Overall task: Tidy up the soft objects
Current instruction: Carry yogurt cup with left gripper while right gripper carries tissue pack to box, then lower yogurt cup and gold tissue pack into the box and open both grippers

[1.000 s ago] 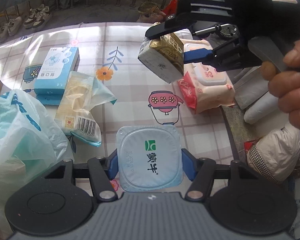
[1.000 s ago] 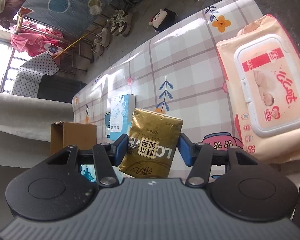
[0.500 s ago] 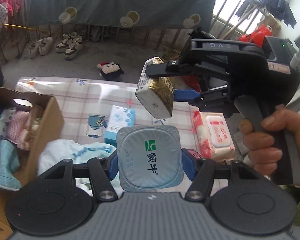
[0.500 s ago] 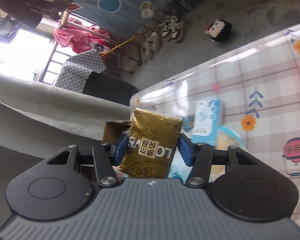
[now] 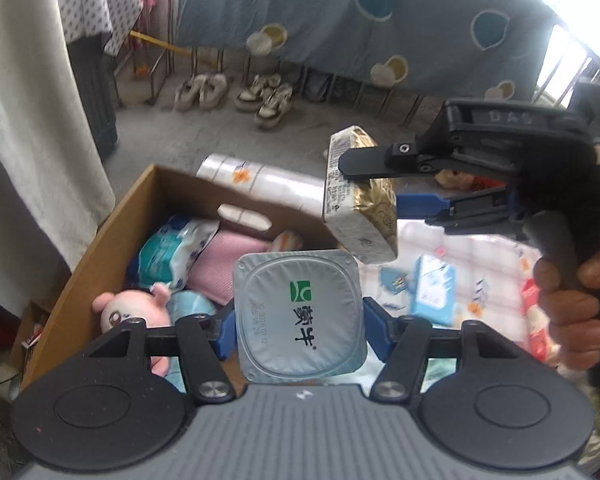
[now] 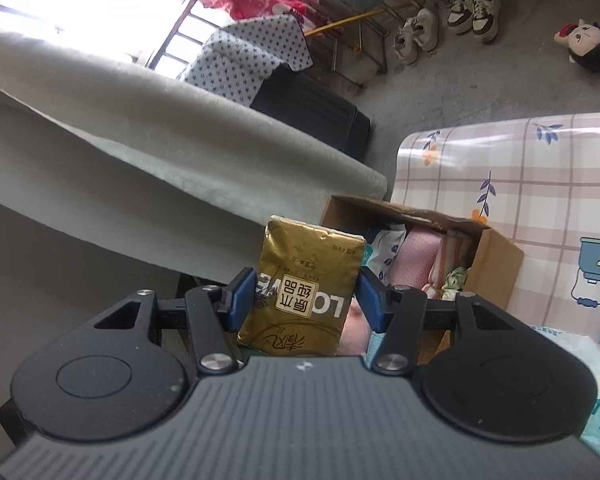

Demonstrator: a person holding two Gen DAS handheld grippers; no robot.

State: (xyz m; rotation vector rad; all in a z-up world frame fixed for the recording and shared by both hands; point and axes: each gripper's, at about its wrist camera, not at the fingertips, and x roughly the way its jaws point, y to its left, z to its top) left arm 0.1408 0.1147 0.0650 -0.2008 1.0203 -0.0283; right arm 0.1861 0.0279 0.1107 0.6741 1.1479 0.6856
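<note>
A checked tablecloth covers the table beside an open cardboard box that holds a pink pig plush, a pink cloth and a wipes pack. The left gripper is clamped on a sealed yogurt cup over the box's near edge. The right gripper is clamped on a gold tissue pack, held in the air near the box.

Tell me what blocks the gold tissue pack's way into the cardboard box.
Nothing visible does. The gold tissue pack, held in the right tongs, hangs near the cardboard box, whose top is open. The box already holds soft things, but room shows above them.
</note>
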